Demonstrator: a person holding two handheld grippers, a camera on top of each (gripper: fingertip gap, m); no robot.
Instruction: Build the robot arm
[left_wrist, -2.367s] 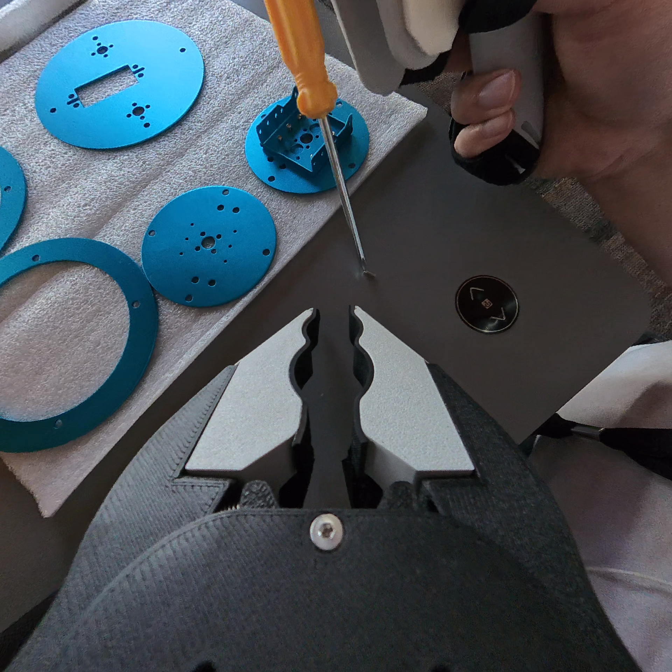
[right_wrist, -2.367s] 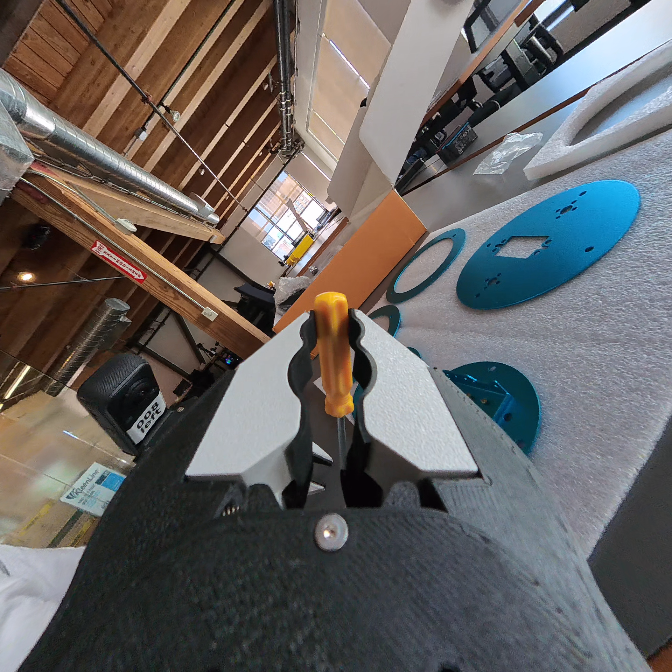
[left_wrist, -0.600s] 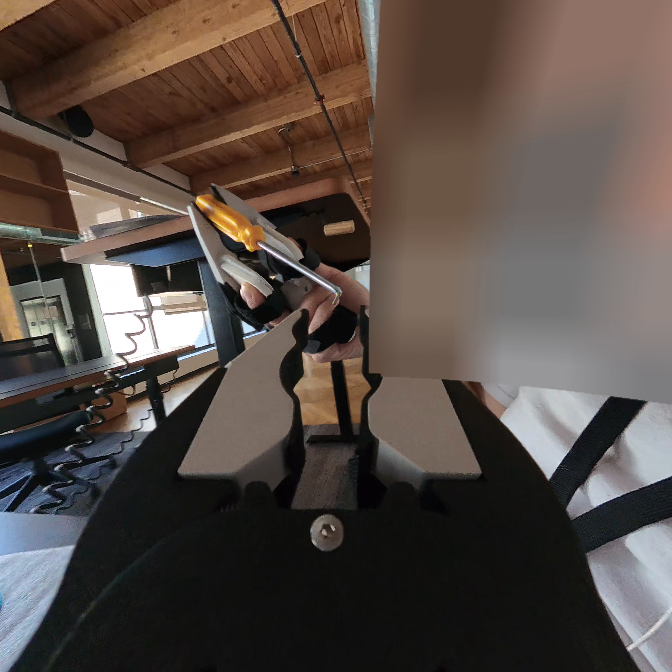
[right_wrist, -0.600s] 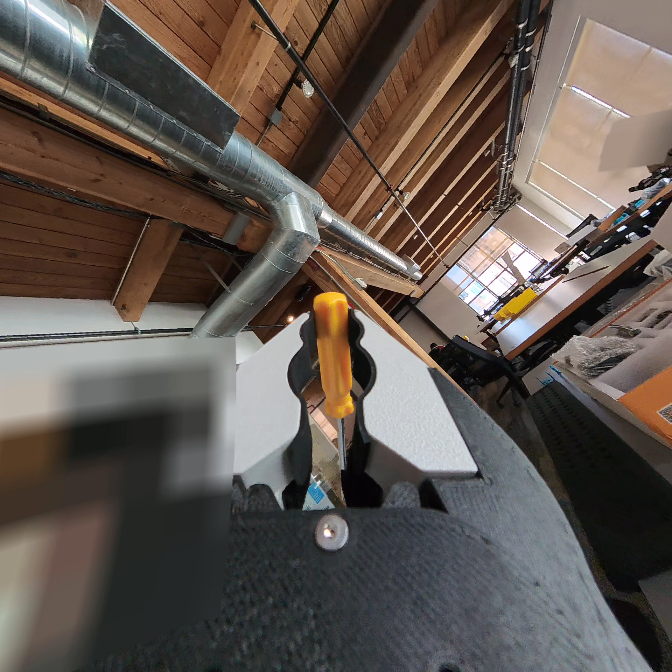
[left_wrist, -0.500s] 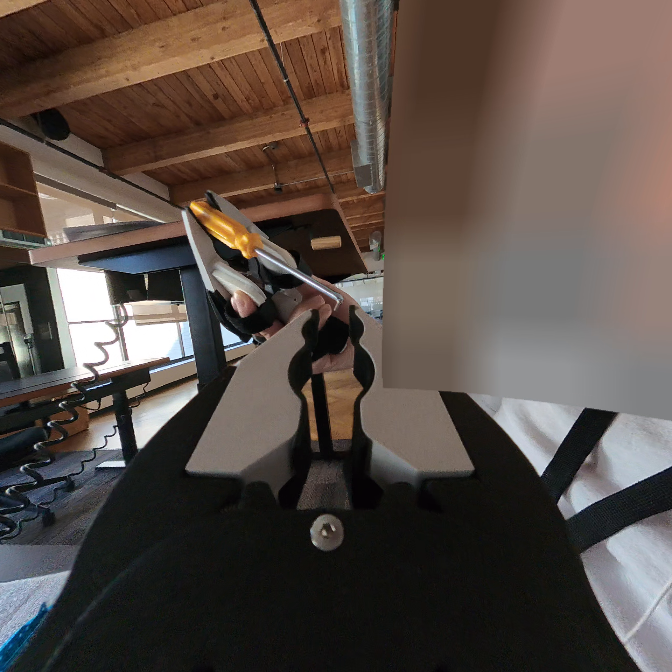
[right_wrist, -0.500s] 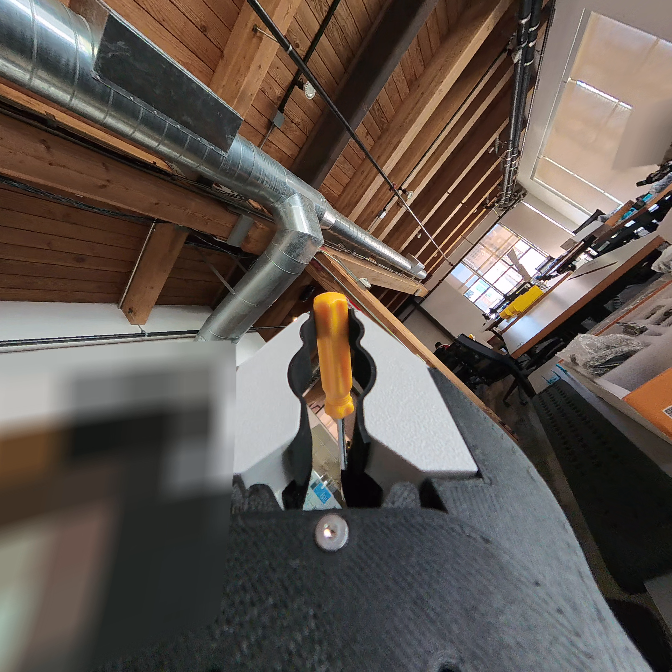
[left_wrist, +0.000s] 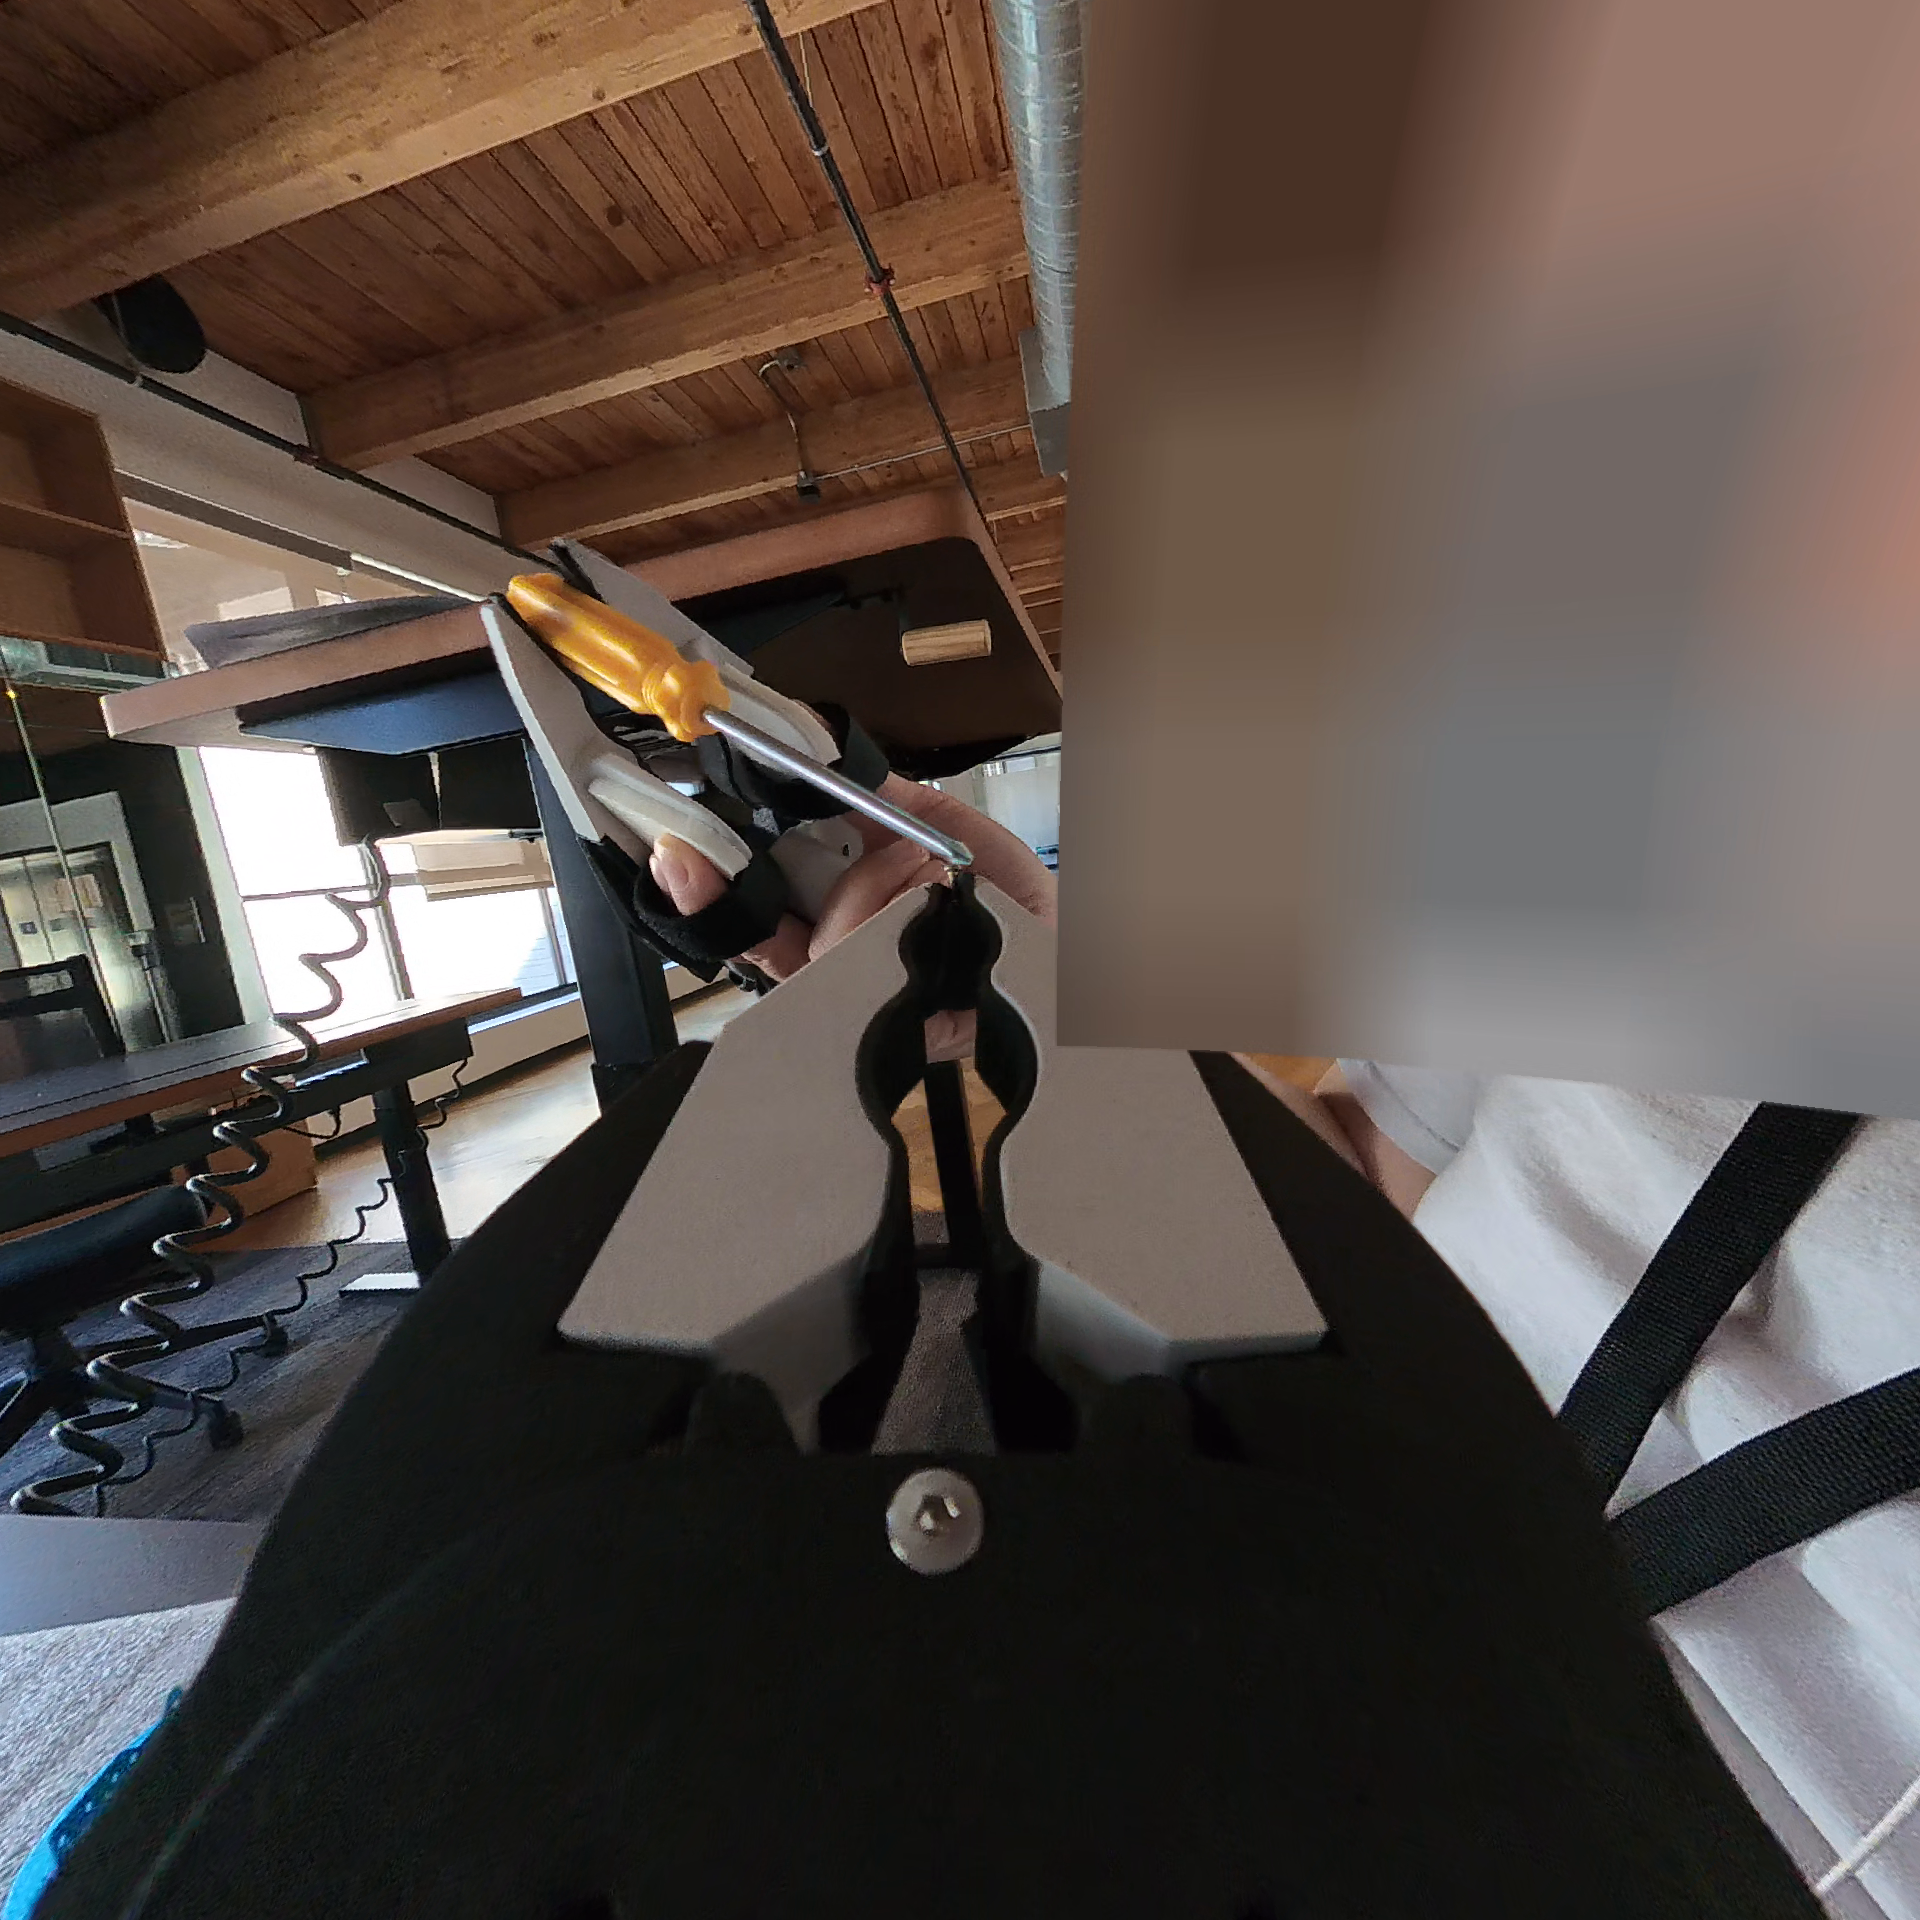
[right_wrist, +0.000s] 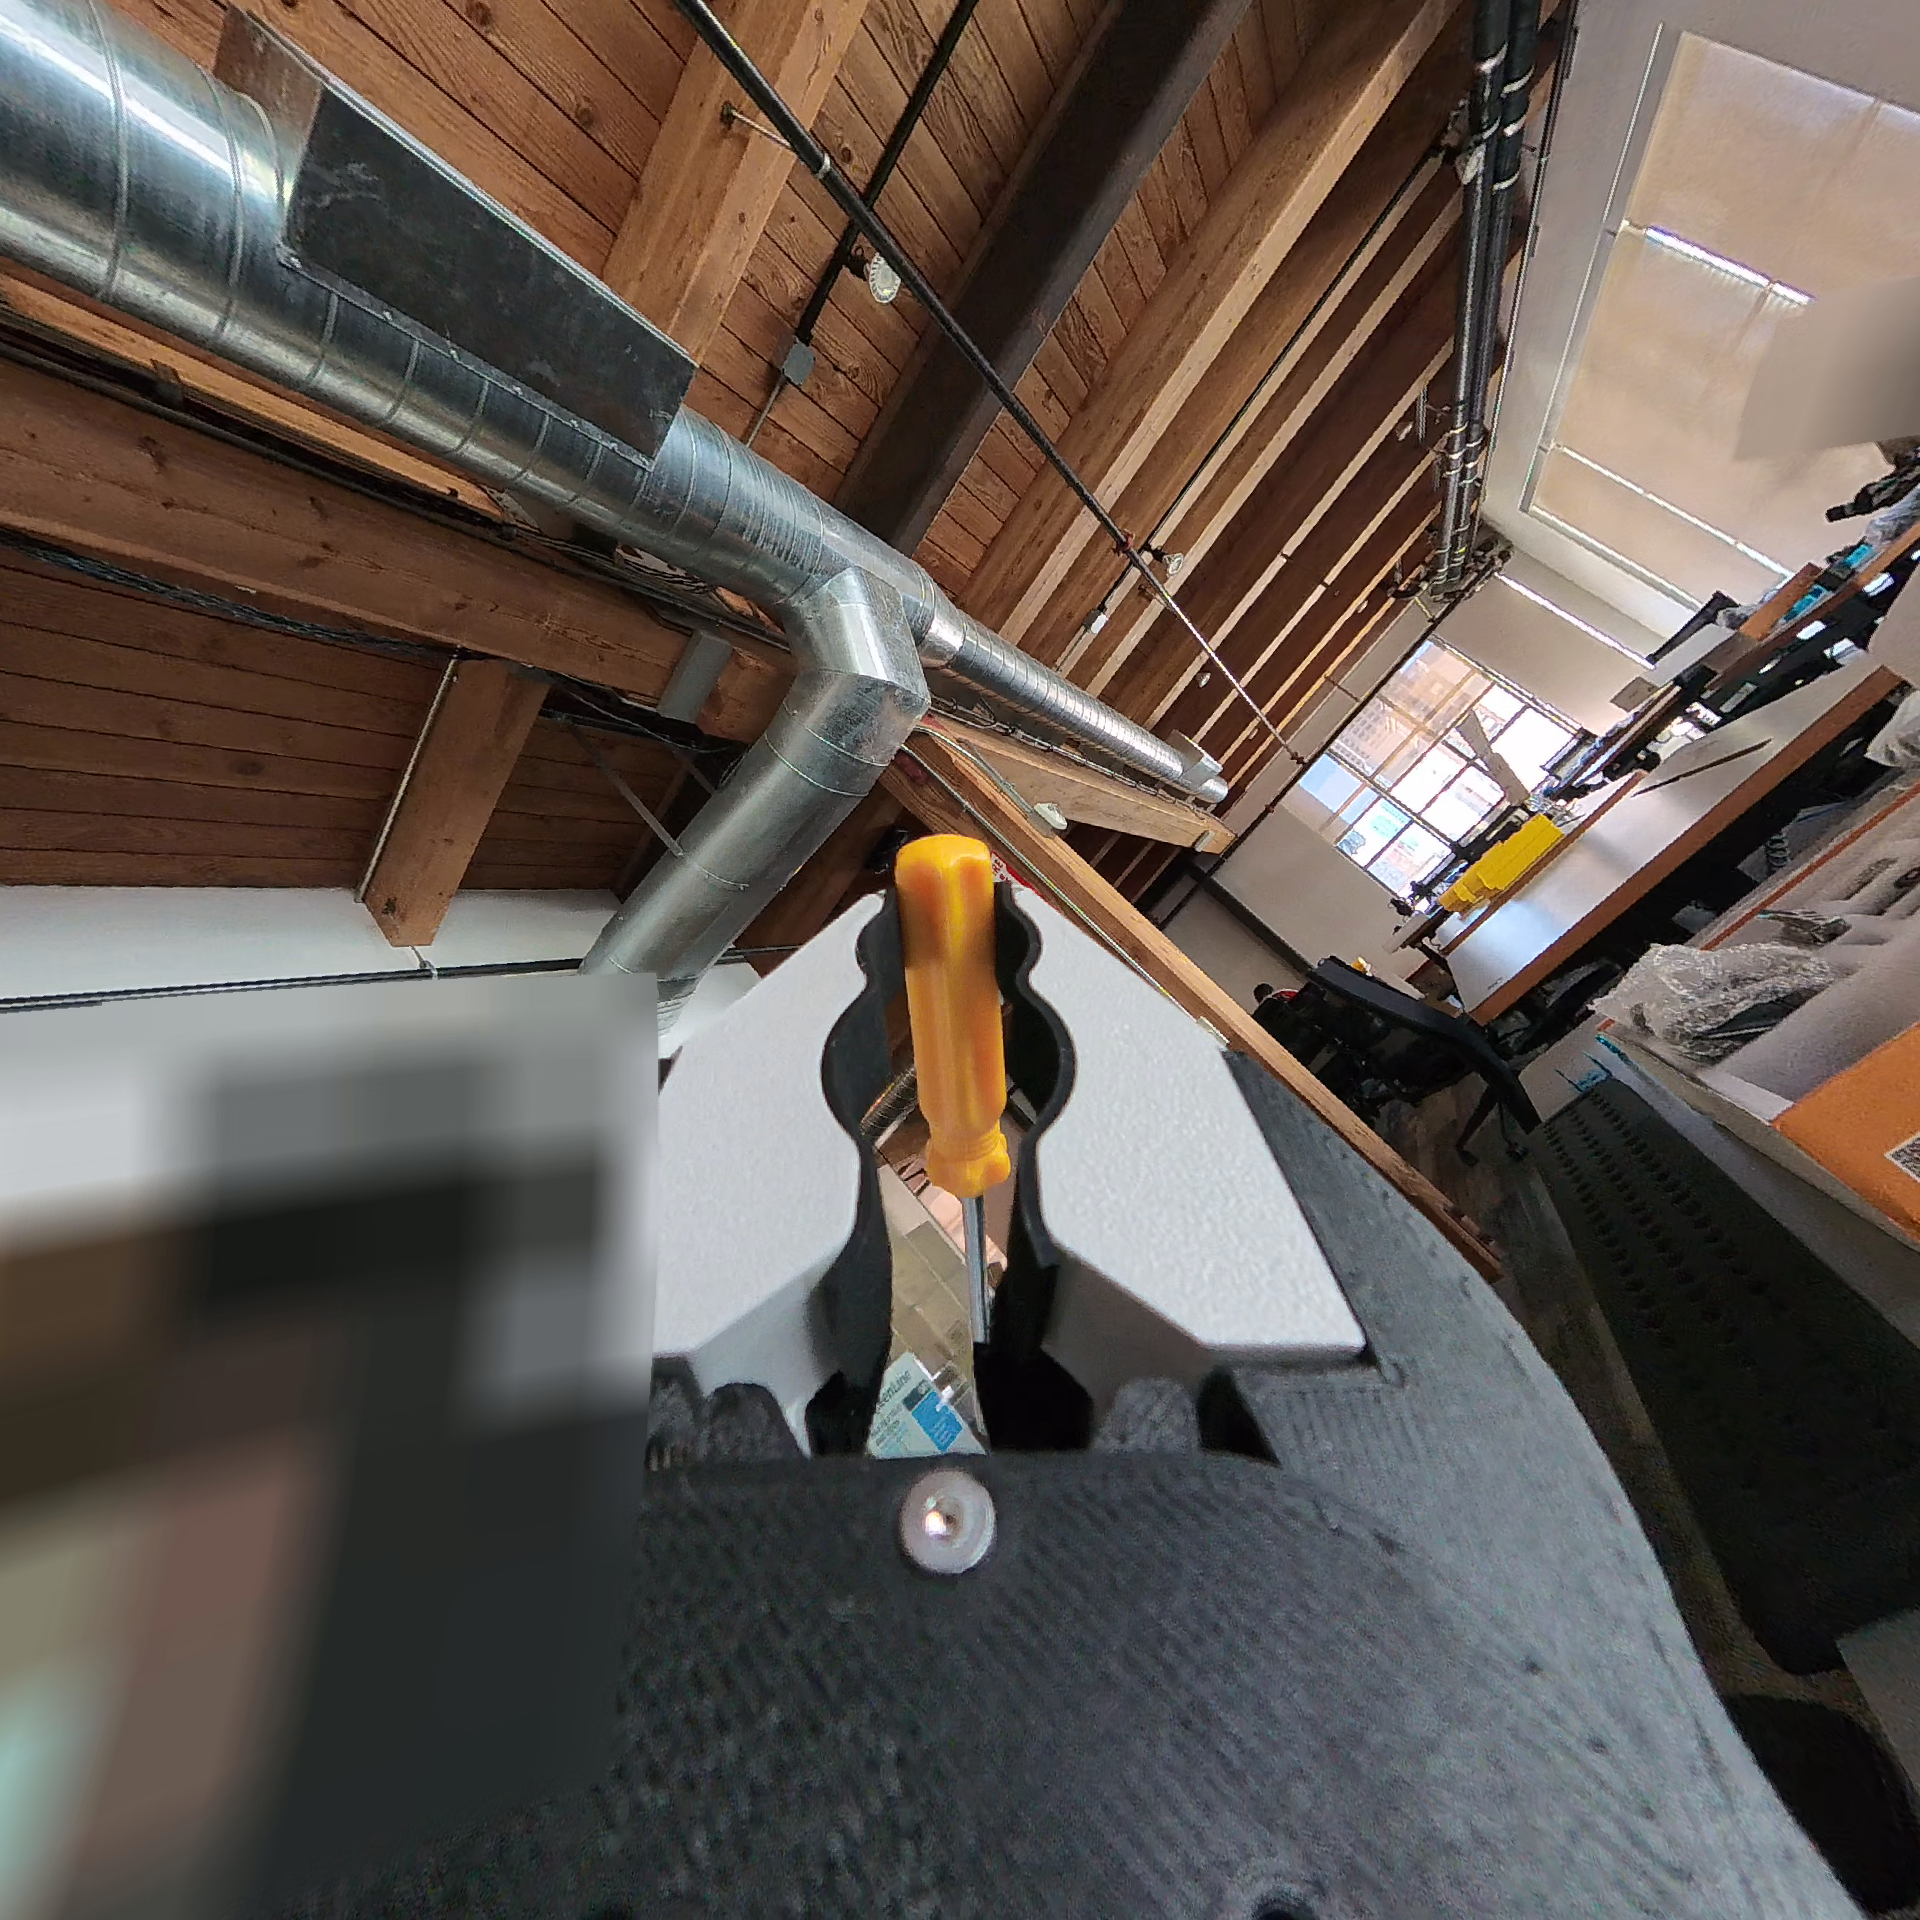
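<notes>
Wood ceiling (right_wrist: 727, 156) bkgd; right tongs (right_wrist: 948, 904) grip orange screwdriver (right_wrist: 951, 1023).

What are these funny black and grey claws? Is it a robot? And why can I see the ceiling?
It is not a robot. A person holds two pinching tools, one in each hand, and each tool has a camera that looks along its two grey fingers.

One picture comes from the left gripper. Its fingers are closed, and whether they pinch anything is too small to tell.

The other picture comes from the right gripper, which squeezes an orange-handled screwdriver with a thin metal shaft. In the left picture you can see the person's hand holding that tool. The screwdriver's point is right by the left gripper's tips.

Both cameras tilt upward, so you see the wooden plank ceiling and hardly any table.
</notes>
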